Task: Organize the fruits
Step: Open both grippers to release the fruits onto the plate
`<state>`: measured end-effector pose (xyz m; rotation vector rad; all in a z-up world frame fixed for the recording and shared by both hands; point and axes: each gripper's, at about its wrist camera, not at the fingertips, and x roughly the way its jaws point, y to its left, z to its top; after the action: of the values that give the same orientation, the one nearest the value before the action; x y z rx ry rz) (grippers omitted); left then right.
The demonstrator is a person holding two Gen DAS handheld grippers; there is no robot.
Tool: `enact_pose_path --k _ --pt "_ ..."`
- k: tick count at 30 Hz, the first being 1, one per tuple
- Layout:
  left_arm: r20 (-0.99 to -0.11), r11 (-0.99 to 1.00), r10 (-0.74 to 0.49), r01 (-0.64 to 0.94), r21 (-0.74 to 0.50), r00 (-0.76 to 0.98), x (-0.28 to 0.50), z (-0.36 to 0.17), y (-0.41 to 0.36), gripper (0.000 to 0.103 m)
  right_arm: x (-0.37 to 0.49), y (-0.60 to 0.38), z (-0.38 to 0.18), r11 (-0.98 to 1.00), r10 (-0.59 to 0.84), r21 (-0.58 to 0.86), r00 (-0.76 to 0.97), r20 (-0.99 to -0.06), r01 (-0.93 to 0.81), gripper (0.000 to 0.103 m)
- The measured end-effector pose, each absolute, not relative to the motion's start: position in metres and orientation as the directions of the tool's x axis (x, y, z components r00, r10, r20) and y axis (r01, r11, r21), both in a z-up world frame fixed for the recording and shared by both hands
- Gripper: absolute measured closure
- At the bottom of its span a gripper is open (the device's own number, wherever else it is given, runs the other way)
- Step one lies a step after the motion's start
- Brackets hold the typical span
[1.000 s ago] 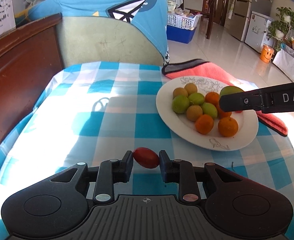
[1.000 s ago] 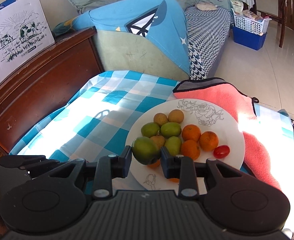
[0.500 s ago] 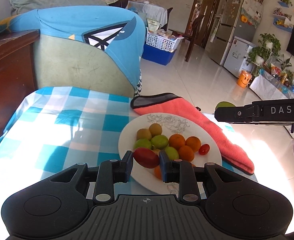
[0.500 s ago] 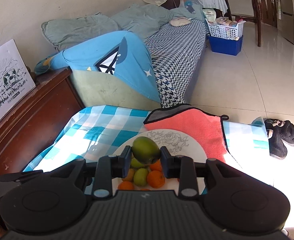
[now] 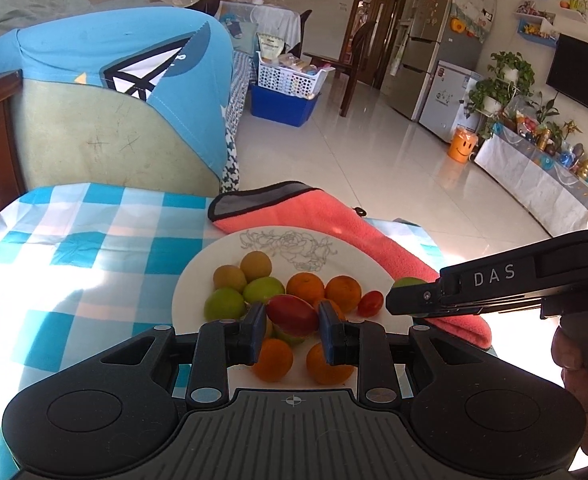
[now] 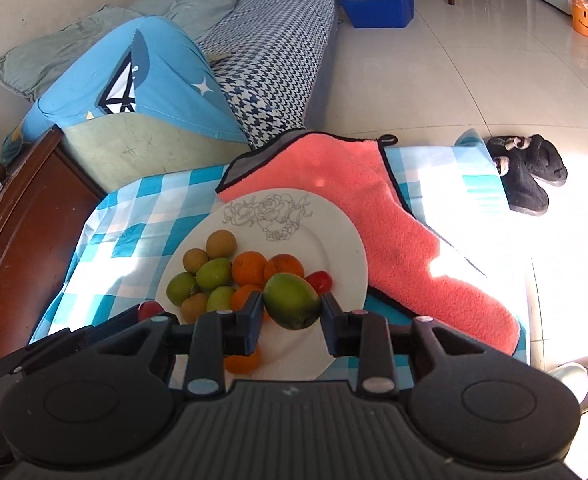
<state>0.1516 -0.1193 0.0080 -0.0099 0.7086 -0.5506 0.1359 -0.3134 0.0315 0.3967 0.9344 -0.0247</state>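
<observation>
The left gripper (image 5: pixel 292 316) has its jaws clamped on a small red oval fruit (image 5: pixel 292 315), pads pressing it from both sides; the fruit is held in the air over the near part of the white plate (image 5: pixel 198 276). The right gripper (image 6: pixel 292 307) is clamped on a green mango-like fruit (image 6: pixel 291 301), which fills the gap between the pads and is also held above the plate, over its right half. In the left wrist view the right gripper enters from the right edge as a black bar marked DAS, with a sliver of the green fruit showing at its tip, and part of a person's hand (image 5: pixel 582 364) grips its handle. The plate carries a grey rose drawing on its far side and rests on a blue-and-white checked tablecloth (image 5: pixel 78 248). On the plate lie several oranges (image 5: pixel 305 288), green round fruits (image 5: pixel 224 303), two brownish-yellow fruits (image 5: pixel 255 265) at the far side of the pile, and one small red tomato (image 5: pixel 370 303) just right of the oranges. A coral-pink towel (image 6: pixel 406 240) lies on the cloth along the plate's far and right rim, partly tucked under it. A pair of black slippers (image 6: pixel 528 172) sits on the tiled floor beyond the table edge.
</observation>
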Motion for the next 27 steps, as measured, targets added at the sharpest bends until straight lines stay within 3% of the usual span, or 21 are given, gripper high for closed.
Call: enact_pose_path --k 19,23,27 --pt "-0.618 0.86 -0.478 0.475 -0.185 0.624 0.159 -0.006 -0.124 0.075 0.141 -0.313 0.025 0.903 0.159 0.363 0.605 -0.78 0.23 0.069" --pt "-0.613 0.87 -0.467 0.452 -0.194 0.637 0.159 -0.001 -0.118 0.07 0.14 -0.308 0.027 0.921 0.15 0.333 0.605 -0.782 0.202 0.069" --pt "-0.618 0.886 -0.439 0.428 -0.178 0.652 0.156 0.006 -0.112 0.054 0.14 -0.304 0.03 0.931 0.141 0.313 0.606 -0.782 0.187 0.062"
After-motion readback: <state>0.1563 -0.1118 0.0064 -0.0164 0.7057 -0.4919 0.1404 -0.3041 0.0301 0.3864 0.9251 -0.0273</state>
